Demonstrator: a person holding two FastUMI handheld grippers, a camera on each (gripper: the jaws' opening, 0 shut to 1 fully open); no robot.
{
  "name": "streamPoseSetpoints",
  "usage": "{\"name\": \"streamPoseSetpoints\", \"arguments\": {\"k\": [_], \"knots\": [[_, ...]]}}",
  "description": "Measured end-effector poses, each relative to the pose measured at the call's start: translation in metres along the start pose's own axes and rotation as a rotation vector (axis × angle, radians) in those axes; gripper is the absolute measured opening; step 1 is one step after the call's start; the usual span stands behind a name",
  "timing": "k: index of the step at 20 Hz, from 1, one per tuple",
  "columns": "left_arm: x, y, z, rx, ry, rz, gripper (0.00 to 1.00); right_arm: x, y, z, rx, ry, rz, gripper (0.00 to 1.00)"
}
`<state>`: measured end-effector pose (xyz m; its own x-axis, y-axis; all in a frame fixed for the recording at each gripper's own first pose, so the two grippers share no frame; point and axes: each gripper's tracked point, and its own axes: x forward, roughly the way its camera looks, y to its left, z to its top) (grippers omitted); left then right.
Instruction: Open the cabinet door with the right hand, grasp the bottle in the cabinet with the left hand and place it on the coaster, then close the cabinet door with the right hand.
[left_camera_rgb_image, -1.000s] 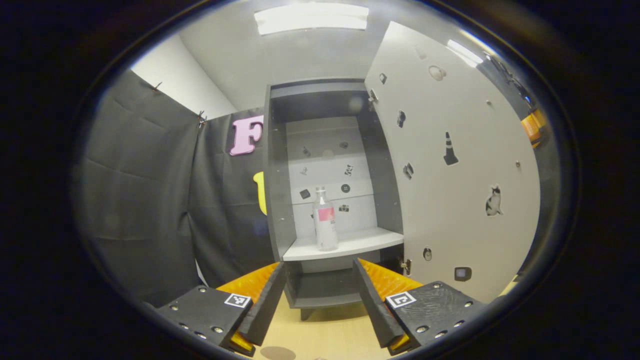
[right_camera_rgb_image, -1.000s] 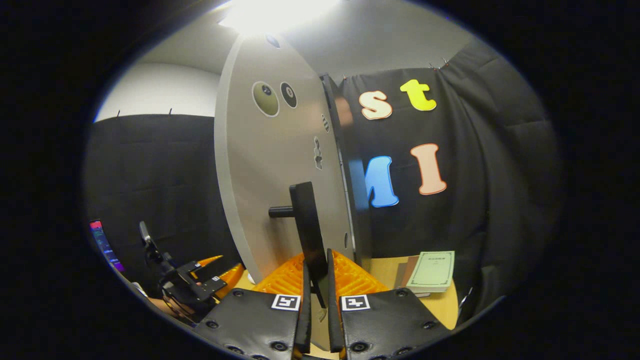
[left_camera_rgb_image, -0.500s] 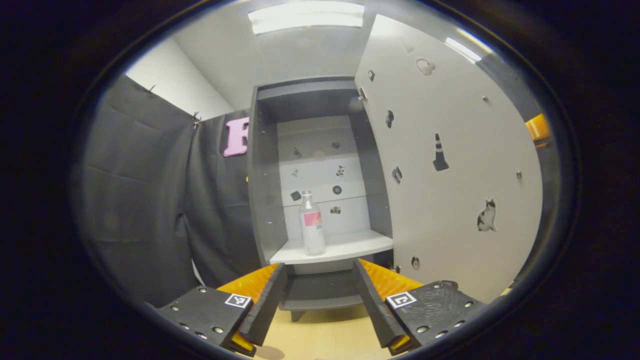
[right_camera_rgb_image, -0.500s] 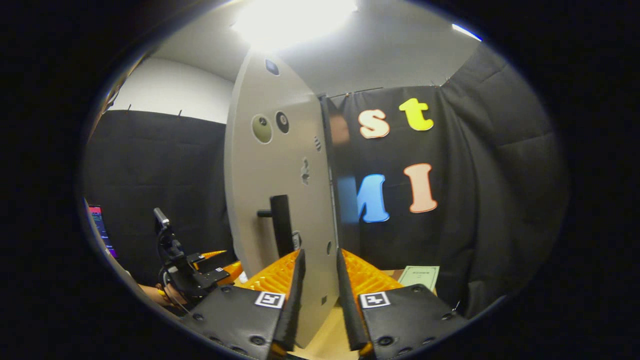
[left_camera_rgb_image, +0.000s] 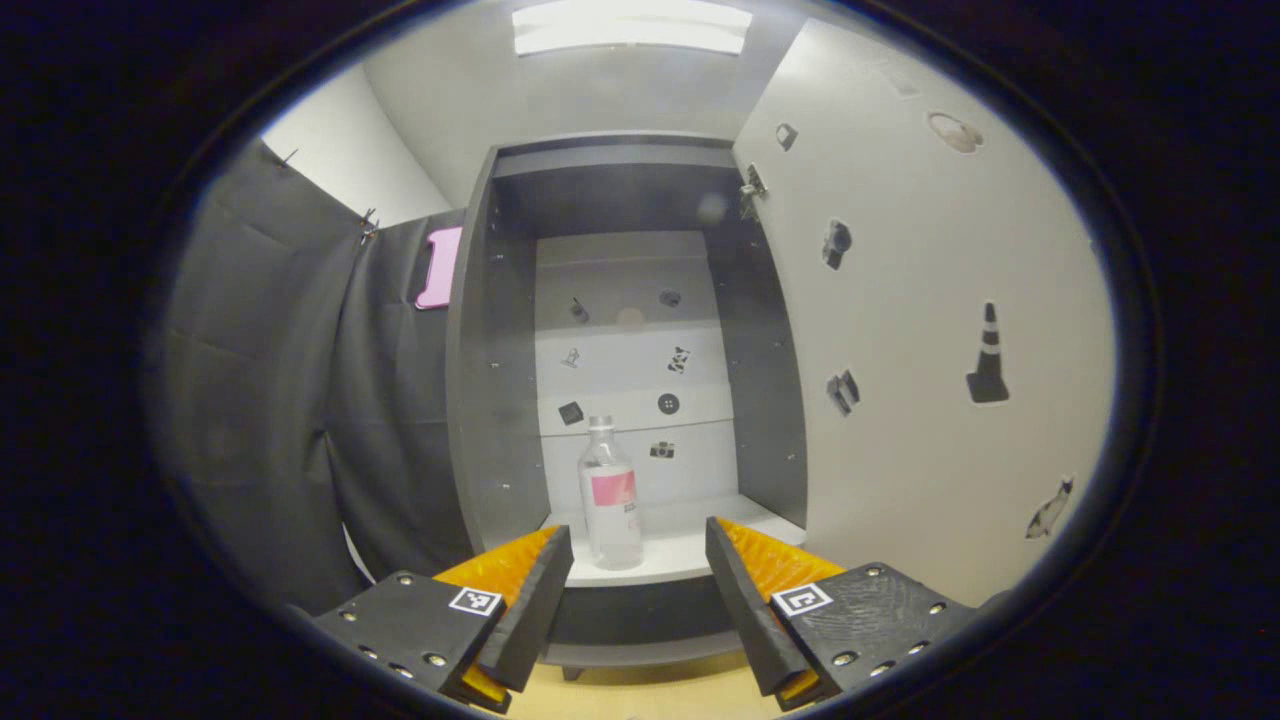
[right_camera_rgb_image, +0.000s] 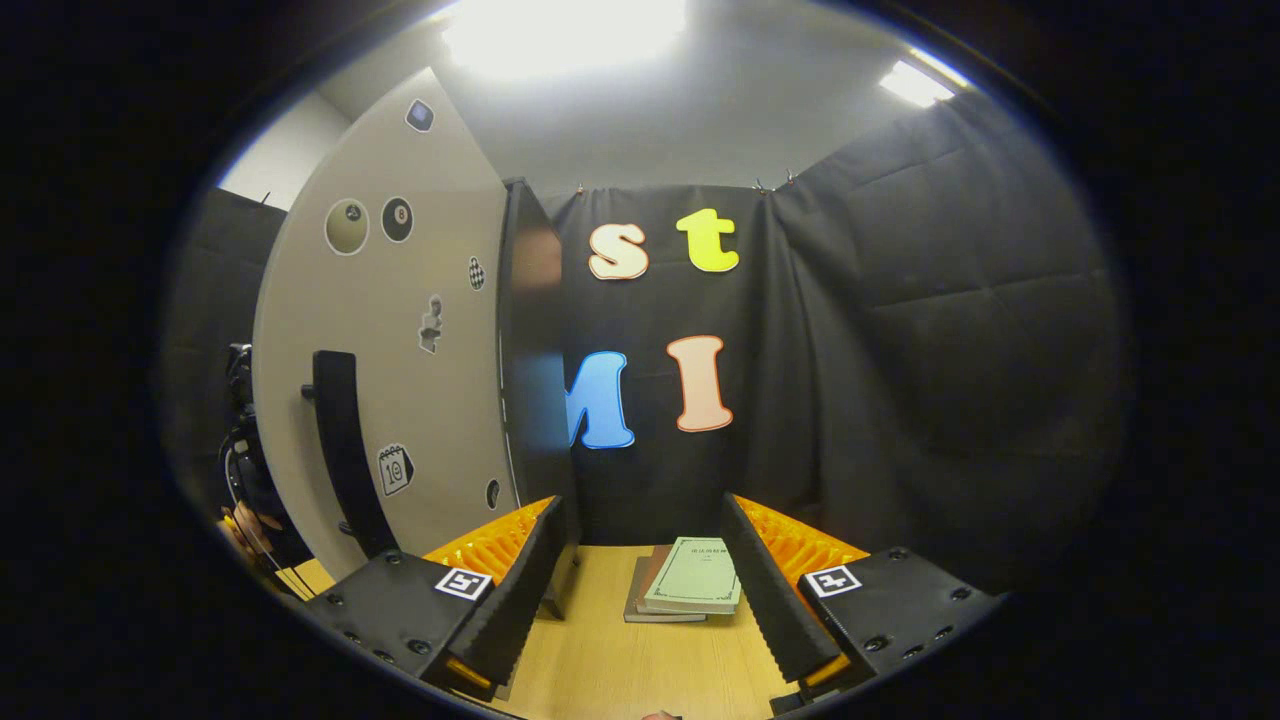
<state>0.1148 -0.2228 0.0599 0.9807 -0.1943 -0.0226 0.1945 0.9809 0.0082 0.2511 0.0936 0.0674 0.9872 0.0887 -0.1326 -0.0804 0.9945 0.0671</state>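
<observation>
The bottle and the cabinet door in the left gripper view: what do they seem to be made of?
The bottle looks like clear plastic, glossy: the shelf's pale back shows through its body, and a pink label wraps it. Glass cannot be ruled out. The cabinet door looks like painted or laminated board, matte pale grey: flat, even, no grain, with stickers on it and metal hinge hardware at the top edge.

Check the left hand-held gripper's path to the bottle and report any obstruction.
Nothing visible blocks it. The cabinet door is swung open to the side, and the bottle stands alone on the shelf ahead of the open left hand-held gripper.
</observation>
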Motion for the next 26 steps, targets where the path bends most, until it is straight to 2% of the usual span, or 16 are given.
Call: {"name": "streamPoseSetpoints", "arguments": {"k": [4,8,9,11,12,14,16,23,25,26], "knots": [[0.052,0.013,-0.009,-0.033,0.038,-0.033,0.81,0.010,-0.016,-0.010,0.020,0.010,-0.094,0.98],[0.093,0.025,-0.020,-0.015,0.058,-0.039,0.81,0.019,-0.028,-0.029,0.046,0.053,-0.168,0.98],[0.104,0.027,-0.024,-0.013,0.062,-0.040,0.84,0.020,-0.032,-0.032,0.049,0.060,-0.189,0.98],[0.123,0.029,-0.030,-0.014,0.071,-0.045,0.84,0.024,-0.035,-0.036,0.059,0.068,-0.221,0.98],[0.131,0.030,-0.032,-0.016,0.073,-0.049,0.81,0.025,-0.037,-0.038,0.065,0.069,-0.235,1.00],[0.148,0.031,-0.036,-0.013,0.075,-0.059,0.82,0.030,-0.041,-0.041,0.080,0.071,-0.262,0.98],[0.162,0.035,-0.042,0.000,0.079,-0.056,0.84,0.034,-0.041,-0.045,0.093,0.075,-0.278,0.98],[0.194,0.043,-0.063,0.020,0.106,-0.053,0.83,0.042,-0.041,-0.057,0.124,0.091,-0.311,0.98],[0.195,0.043,-0.064,0.017,0.110,-0.061,0.81,0.042,-0.042,-0.057,0.133,0.091,-0.312,0.98],[0.198,0.044,-0.065,0.008,0.107,-0.061,0.77,0.043,-0.043,-0.056,0.138,0.090,-0.310,0.98]]}}
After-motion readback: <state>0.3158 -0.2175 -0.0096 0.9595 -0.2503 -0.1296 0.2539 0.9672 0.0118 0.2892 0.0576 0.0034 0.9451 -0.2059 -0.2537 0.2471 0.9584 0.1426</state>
